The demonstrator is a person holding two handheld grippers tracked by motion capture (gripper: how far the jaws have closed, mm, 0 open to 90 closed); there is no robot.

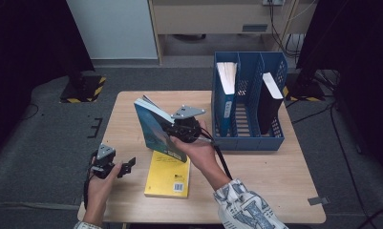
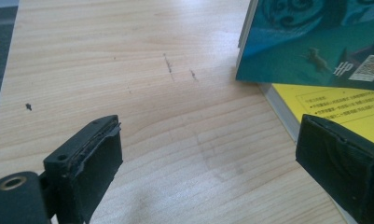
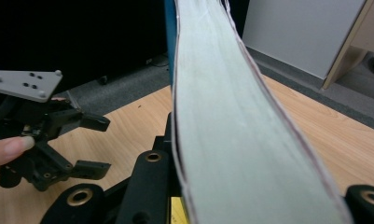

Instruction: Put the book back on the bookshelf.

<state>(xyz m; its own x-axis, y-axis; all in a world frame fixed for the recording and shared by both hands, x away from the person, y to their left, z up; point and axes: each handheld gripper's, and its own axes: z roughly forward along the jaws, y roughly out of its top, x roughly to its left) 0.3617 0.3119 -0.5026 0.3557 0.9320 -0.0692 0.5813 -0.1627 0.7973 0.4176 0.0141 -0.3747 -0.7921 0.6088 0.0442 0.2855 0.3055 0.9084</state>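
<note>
We count four books: one teal book (image 1: 156,130) held upright, one yellow book (image 1: 169,175) lying flat, two standing in one blue file rack (image 1: 249,141); two grippers.

Bare table (image 1: 127,121) left of teal book (image 1: 153,129); yellow book (image 1: 169,175) below; blue rack (image 1: 249,138) blocks right.

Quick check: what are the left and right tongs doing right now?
Left tongs: open, empty, above the wooden table.
Right tongs: shut on the upright teal paperback book.
</note>
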